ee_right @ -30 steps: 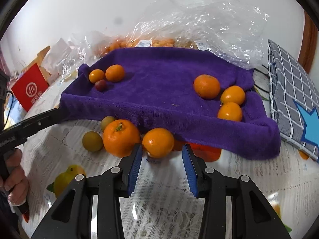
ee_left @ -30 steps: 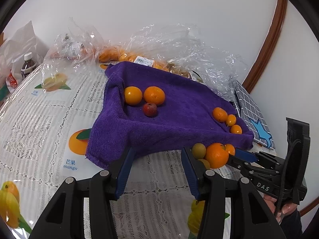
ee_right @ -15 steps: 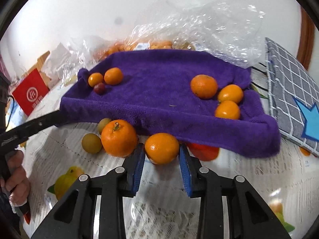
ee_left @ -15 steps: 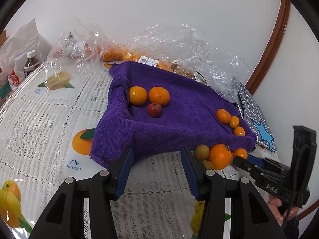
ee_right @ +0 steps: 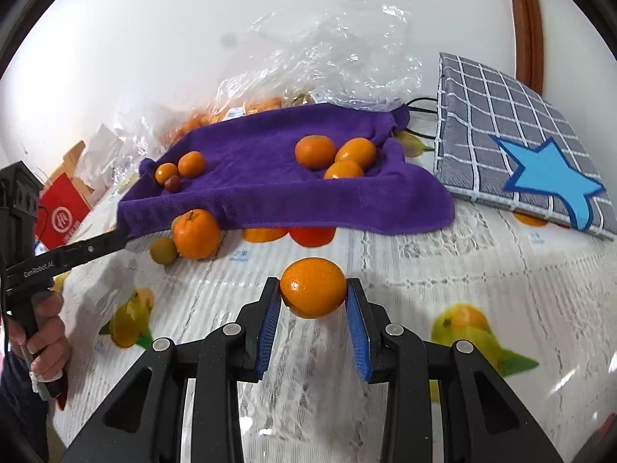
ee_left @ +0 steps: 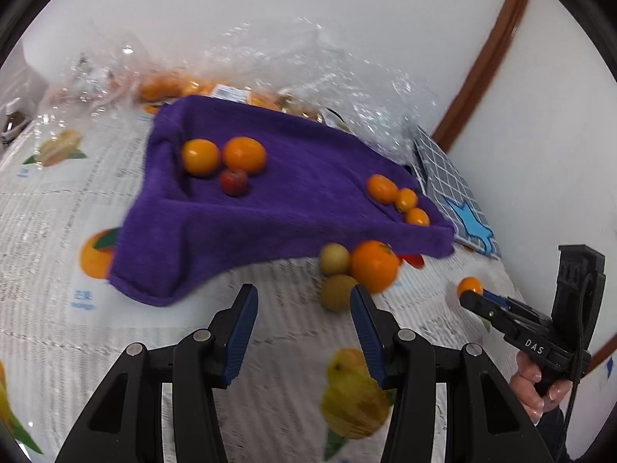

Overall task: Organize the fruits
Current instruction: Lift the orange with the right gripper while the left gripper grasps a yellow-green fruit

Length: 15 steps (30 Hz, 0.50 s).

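Note:
My right gripper (ee_right: 313,284) is shut on a small orange (ee_right: 313,289) and holds it just above the tablecloth, in front of the purple towel (ee_right: 270,177). The left wrist view shows that gripper (ee_left: 468,296) at the right with the orange (ee_left: 469,286) at its tip. My left gripper (ee_left: 304,291) stands open with nothing between its fingers, near the towel's (ee_left: 293,200) front edge. On the towel lie two oranges (ee_left: 200,156) with a red fruit (ee_left: 234,182) at the left and three small oranges (ee_left: 381,188) at the right. A bigger orange (ee_left: 374,266) and two greenish fruits (ee_left: 334,258) lie before the towel.
Crumpled clear plastic bags (ee_right: 331,58) holding more oranges lie behind the towel. A grey checked cloth with a blue star (ee_right: 501,135) lies at the right. A red box (ee_right: 61,212) stands far left. The tablecloth (ee_left: 58,200) carries printed fruit pictures. A person's hand (ee_right: 46,332) holds the left gripper.
My right gripper has shut on the small orange and carried it away from the towel's edge, toward the near right. The left gripper has barely moved, only turned slightly.

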Tool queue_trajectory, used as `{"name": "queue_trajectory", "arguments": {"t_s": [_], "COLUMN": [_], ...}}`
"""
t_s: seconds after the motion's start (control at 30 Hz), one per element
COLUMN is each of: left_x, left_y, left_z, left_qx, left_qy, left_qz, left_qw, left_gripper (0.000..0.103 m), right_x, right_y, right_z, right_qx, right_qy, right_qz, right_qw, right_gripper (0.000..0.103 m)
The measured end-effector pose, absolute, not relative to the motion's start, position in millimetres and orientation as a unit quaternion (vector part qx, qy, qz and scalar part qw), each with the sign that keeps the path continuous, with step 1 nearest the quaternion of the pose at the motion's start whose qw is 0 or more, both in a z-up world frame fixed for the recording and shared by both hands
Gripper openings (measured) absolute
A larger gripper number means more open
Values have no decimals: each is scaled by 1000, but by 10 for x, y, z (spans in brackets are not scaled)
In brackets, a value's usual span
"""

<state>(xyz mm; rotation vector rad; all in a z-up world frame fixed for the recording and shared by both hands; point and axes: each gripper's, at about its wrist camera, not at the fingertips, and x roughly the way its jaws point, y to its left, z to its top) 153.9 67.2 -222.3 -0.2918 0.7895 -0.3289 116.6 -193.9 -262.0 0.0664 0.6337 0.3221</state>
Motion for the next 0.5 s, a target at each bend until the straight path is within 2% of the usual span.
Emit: {"name": "queue_trajectory", "arguments": {"t_s": [0.5], "left_x": [1770], "left_y": [122], "left_z": [-2313], "left_qx": [-74], "left_qy": [420], "left_qz": [-152], "left_qw": [892], "left_gripper": [48], "right_x": [1111], "right_y": [-1952], "right_z": [-2633], "right_qx": [44], "right_qy": [311], "right_qz": [205], "right_qw": [927], "right_gripper": [34]}}
